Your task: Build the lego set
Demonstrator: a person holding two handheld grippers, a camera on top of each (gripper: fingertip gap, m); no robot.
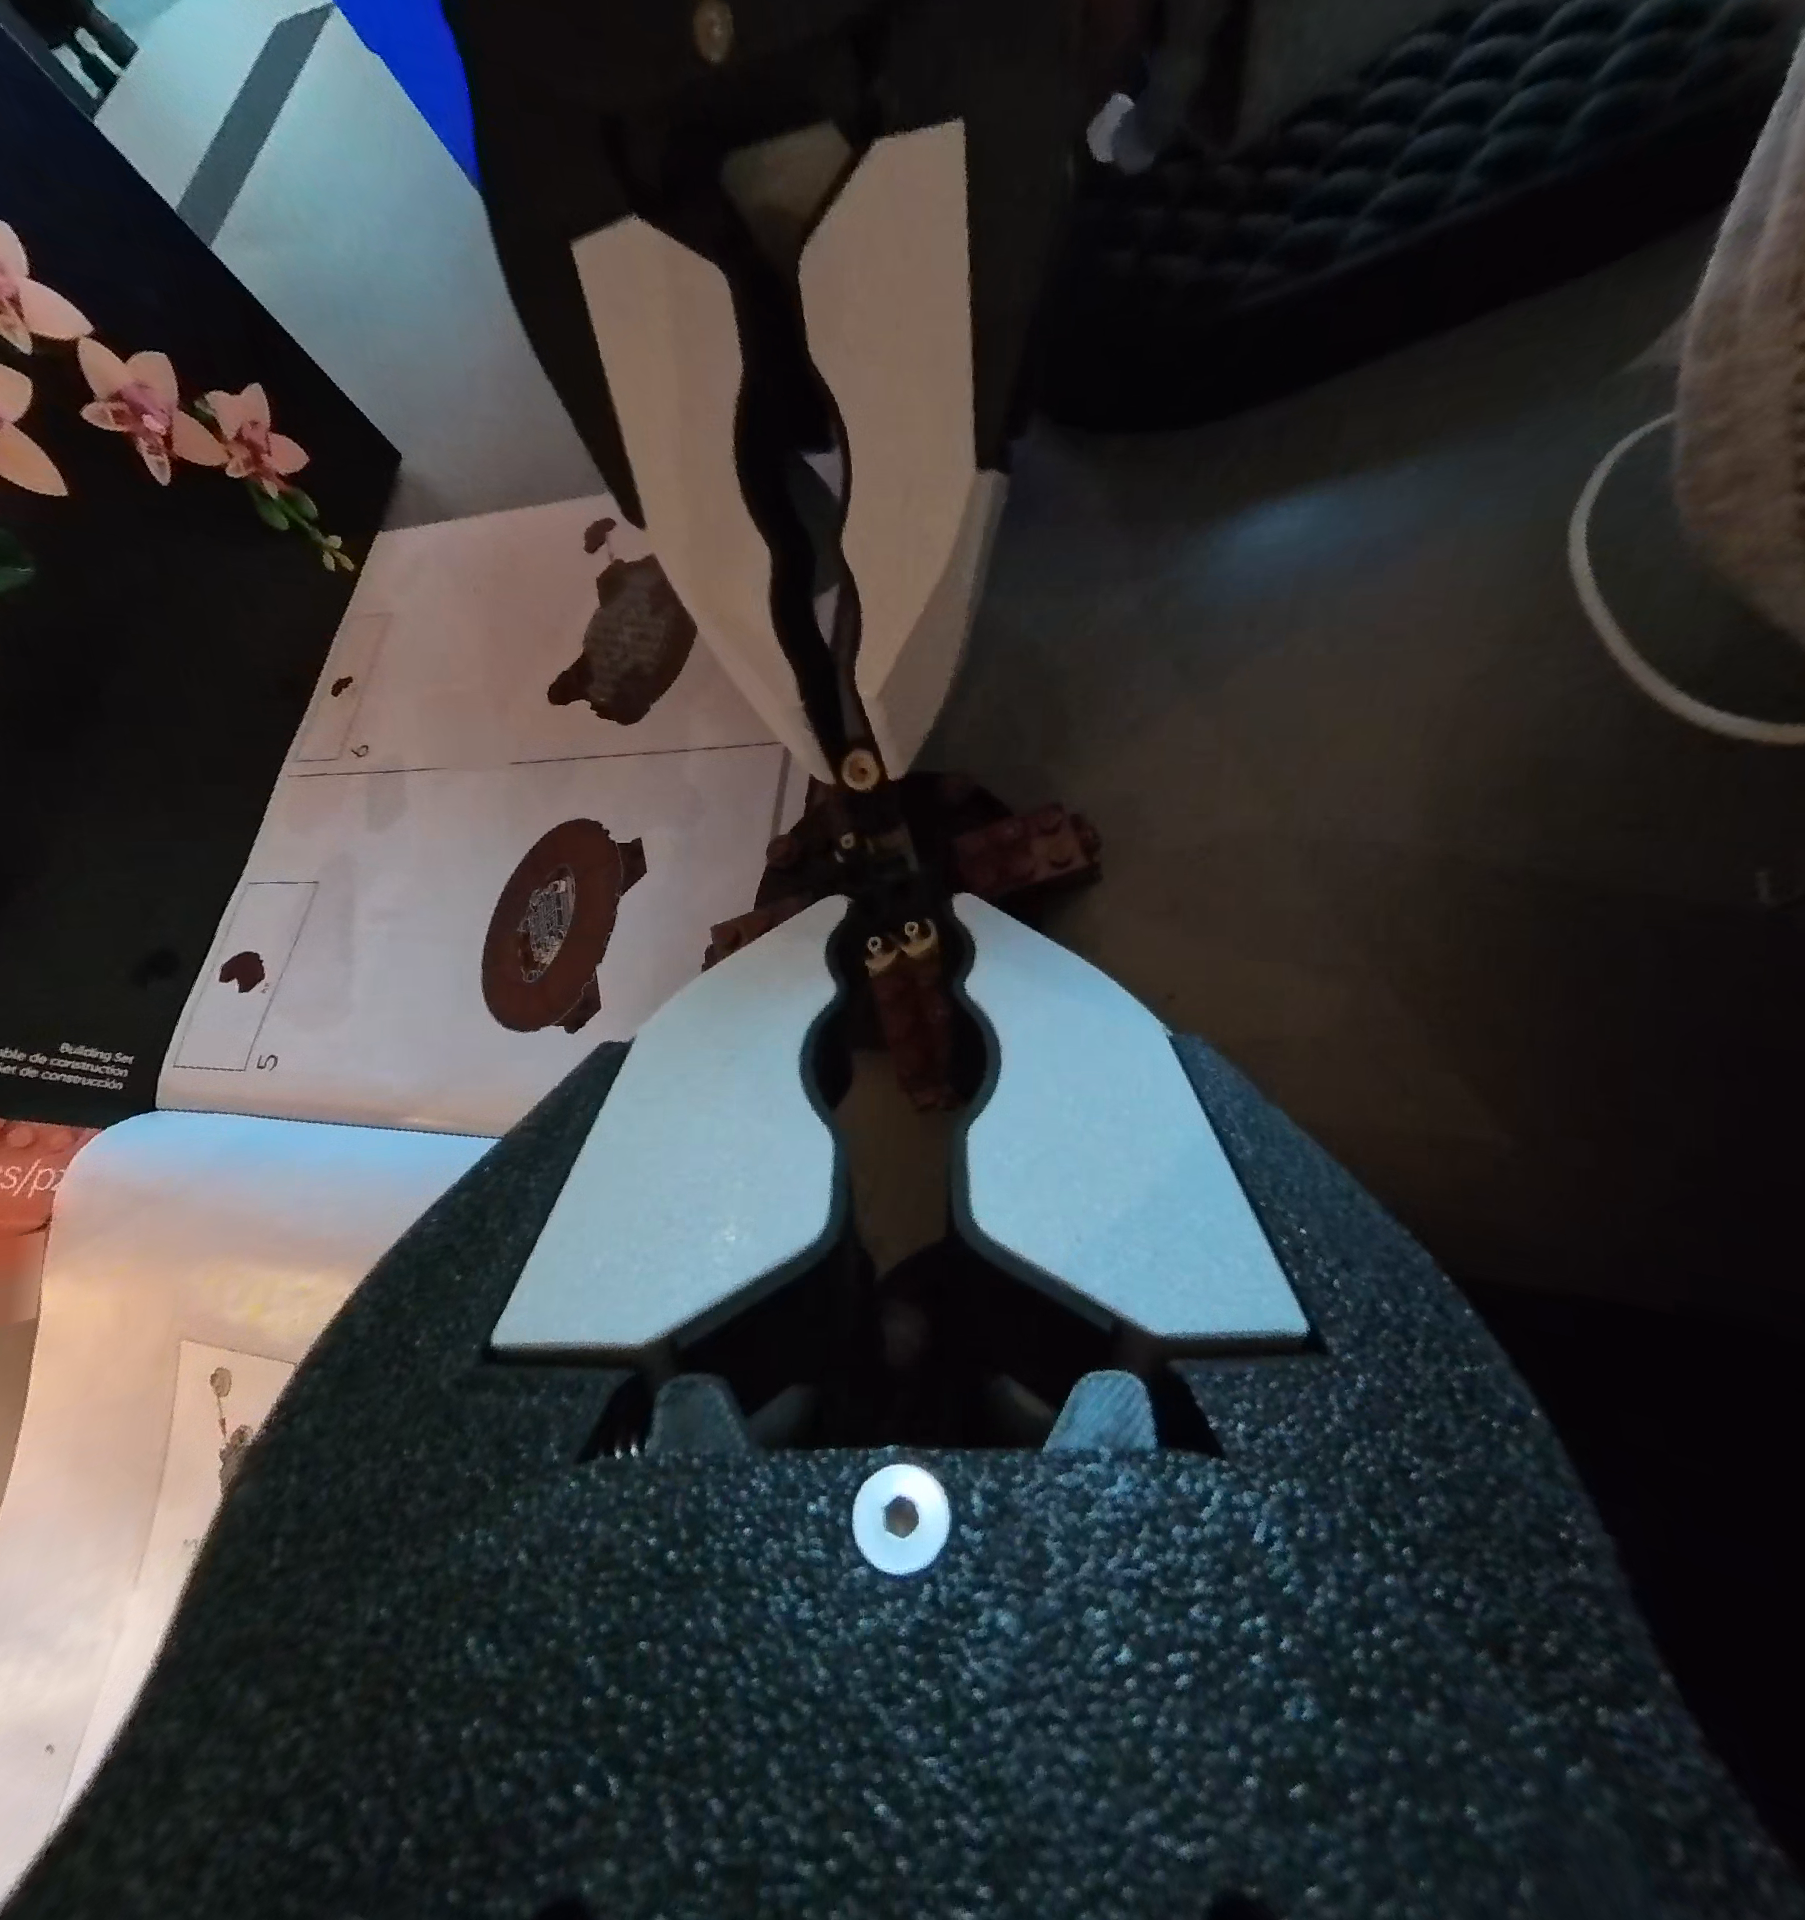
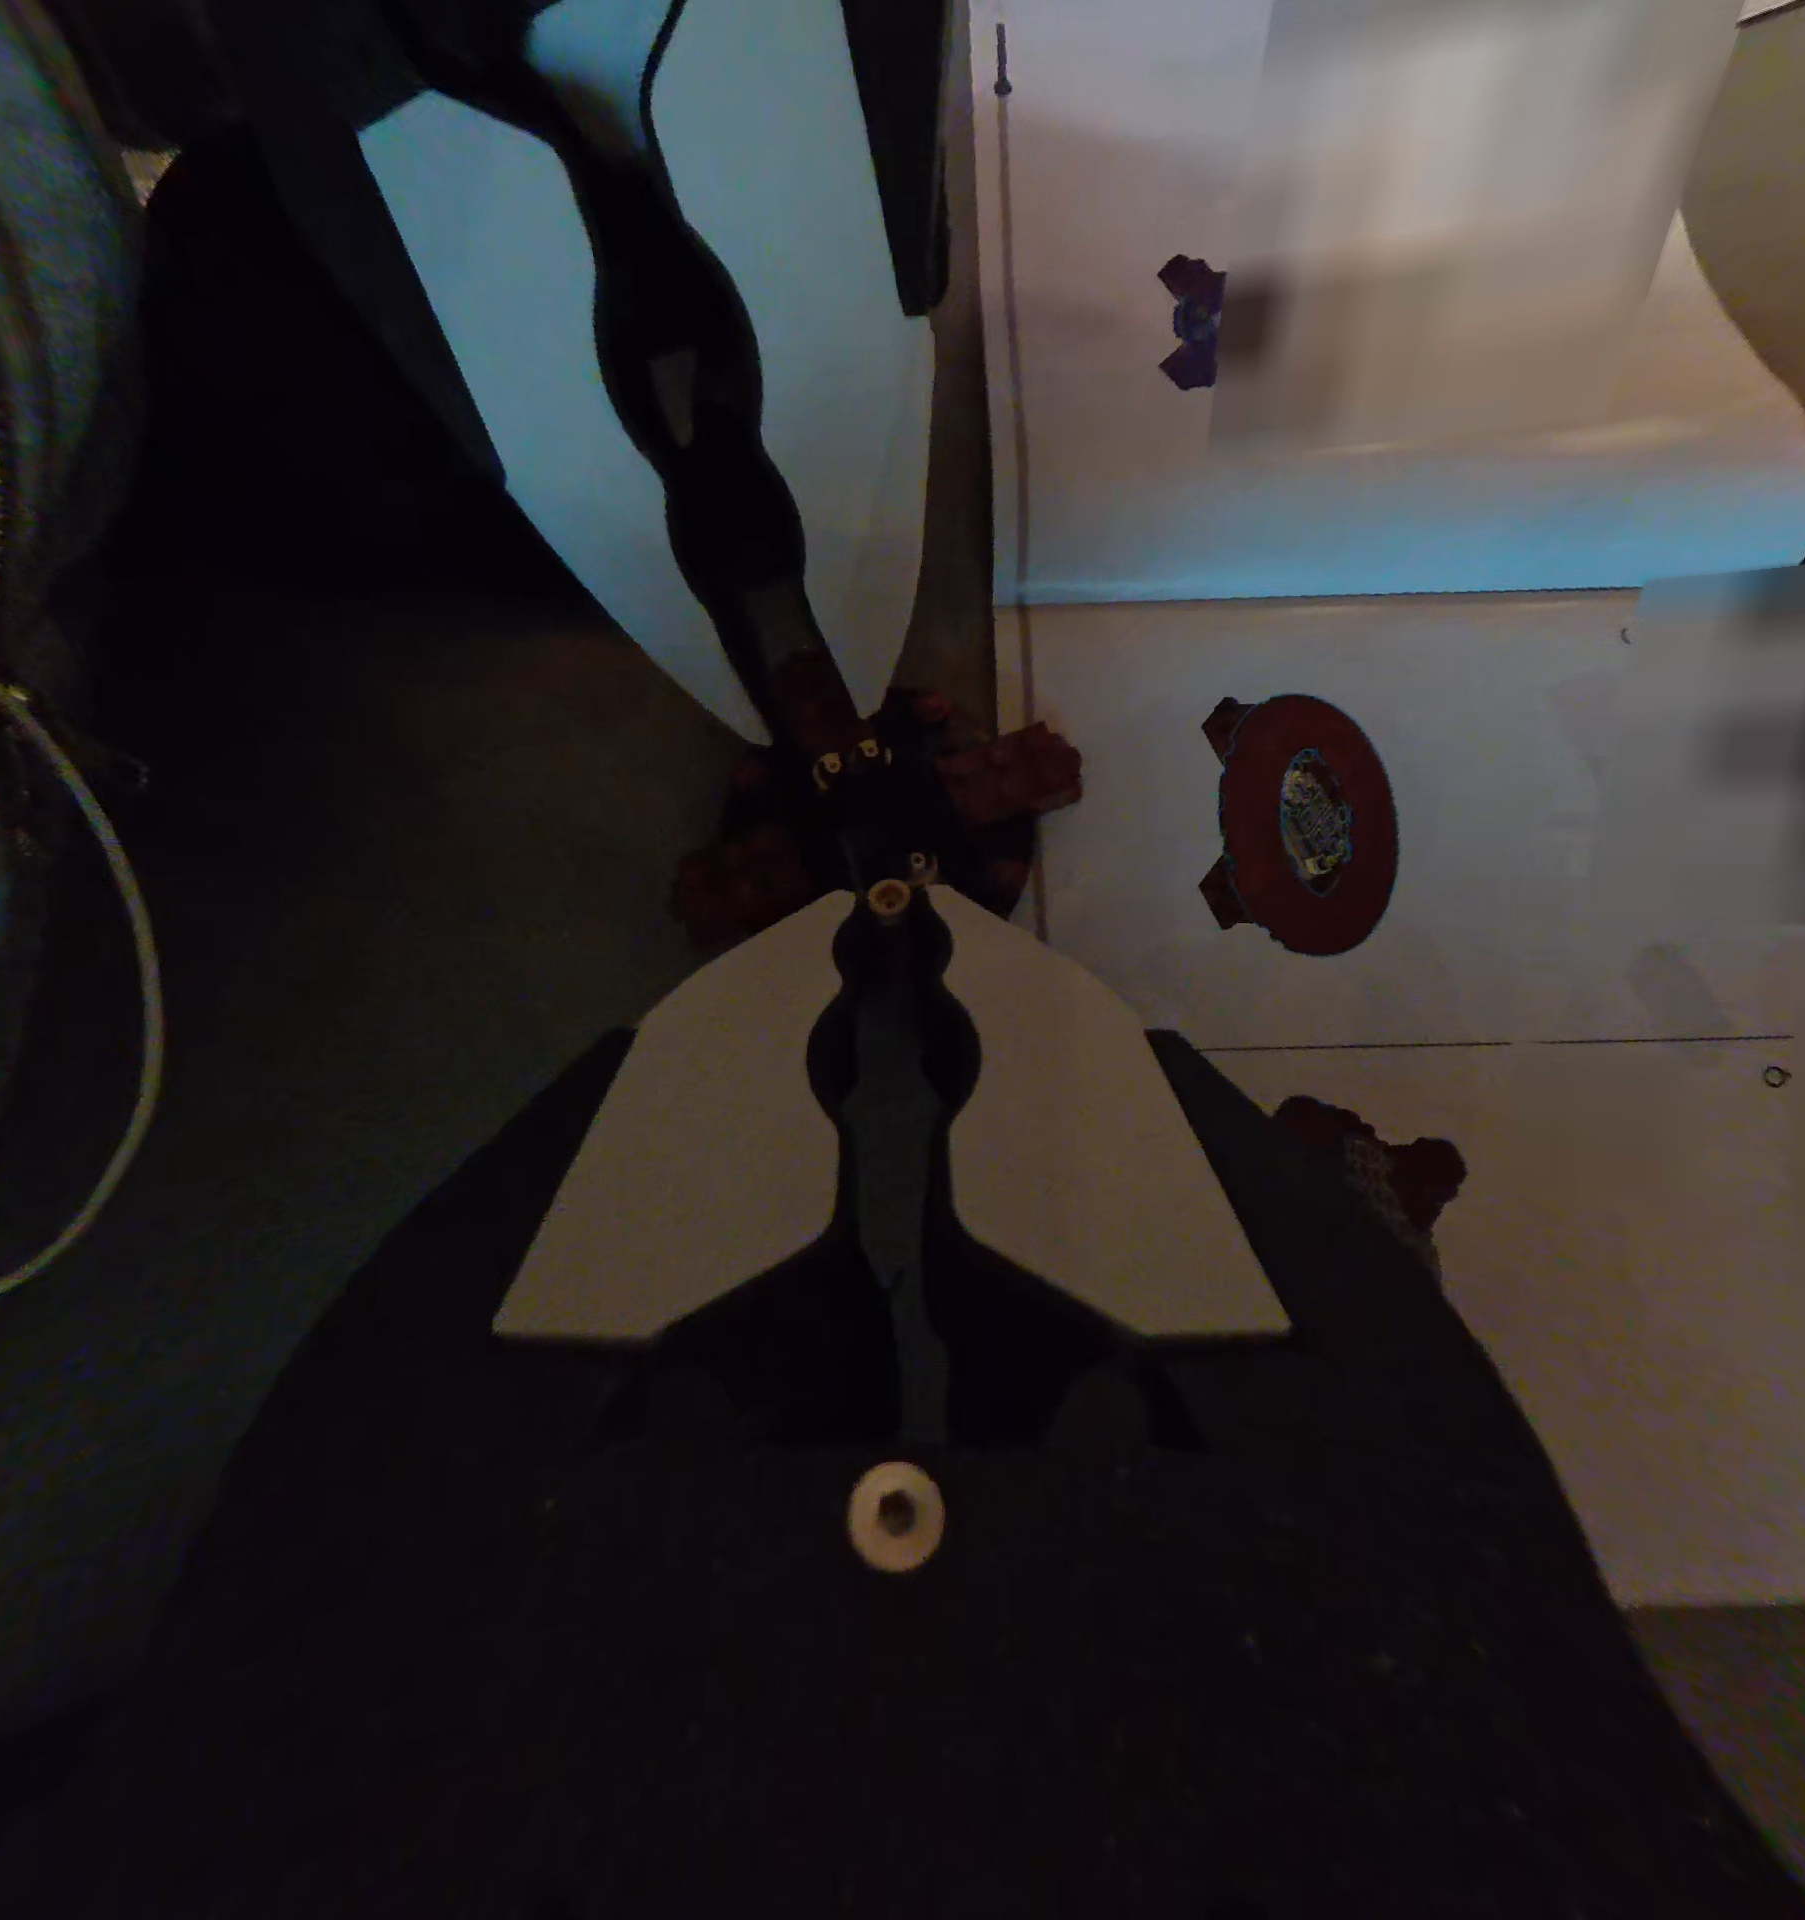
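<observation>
A dark brown brick assembly [image 1: 1033, 847] lies on the dark table at the edge of an open instruction booklet [image 1: 410, 831]; it also shows in the right wrist view [image 2: 1002, 774]. My left gripper [image 1: 903, 920] stands around one brown arm of it [image 1: 913, 1023] that bears two small tan studs [image 1: 898, 943]. A dark slit shows on each side of the arm, so the pads do not press it. My right gripper [image 2: 890, 899] faces it from the other side, shut on a small tan round piece [image 2: 885, 894] held just over the assembly's middle; the piece also shows in the left wrist view [image 1: 860, 767].
A black box with orchid pictures [image 1: 150, 623] lies to the left, beyond the booklet. A dark keyboard [image 1: 1449, 208] lies at the back right. A grey zipped jacket [image 1: 1791, 364] and a white cord loop [image 1: 1625, 623] are at the right. Less than 4 cm separates the two grippers' tips.
</observation>
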